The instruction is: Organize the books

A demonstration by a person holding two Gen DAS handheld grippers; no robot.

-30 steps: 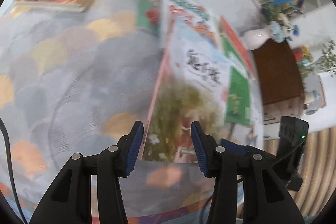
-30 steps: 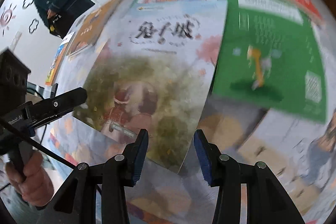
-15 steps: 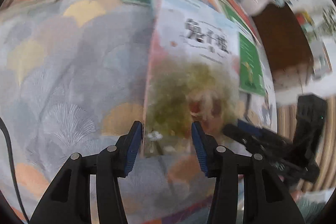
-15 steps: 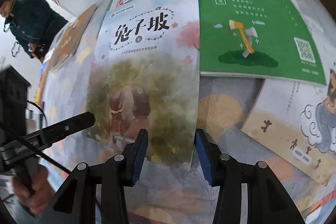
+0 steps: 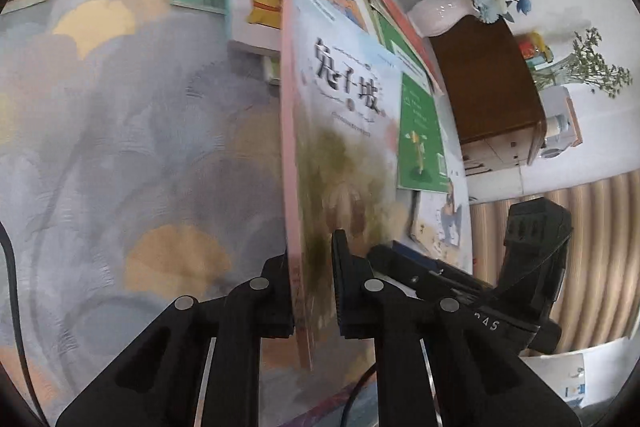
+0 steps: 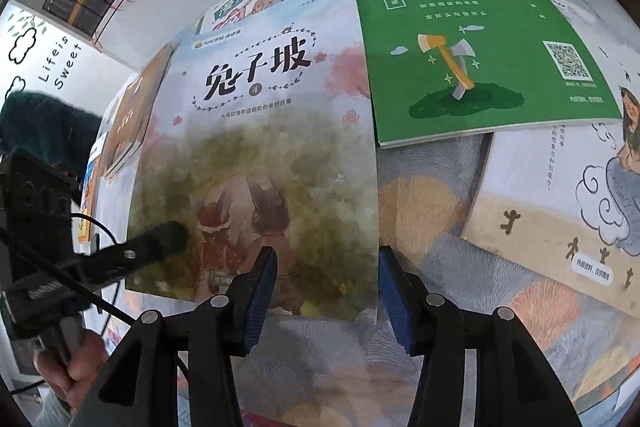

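Left gripper (image 5: pixel 312 287) just clamped shut on pale rabbit-cover picture book (image 6: pixel 264 147); cover foreshortened, blurred. Right gripper (image 6: pixel 326 299) opening wider, empty; green axe-cover paperback (image 6: pixel 472 39) legible there.

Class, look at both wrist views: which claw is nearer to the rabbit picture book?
Left. The left claw is clamped on the rabbit picture book at its near spine corner; the right claw stands open around its other near corner, pads not pressing.

Both wrist views close, angled down at rabbit book (image 5: pixel 348 131) (image 6: pixel 256 147) (shared); each shows other's tongs.
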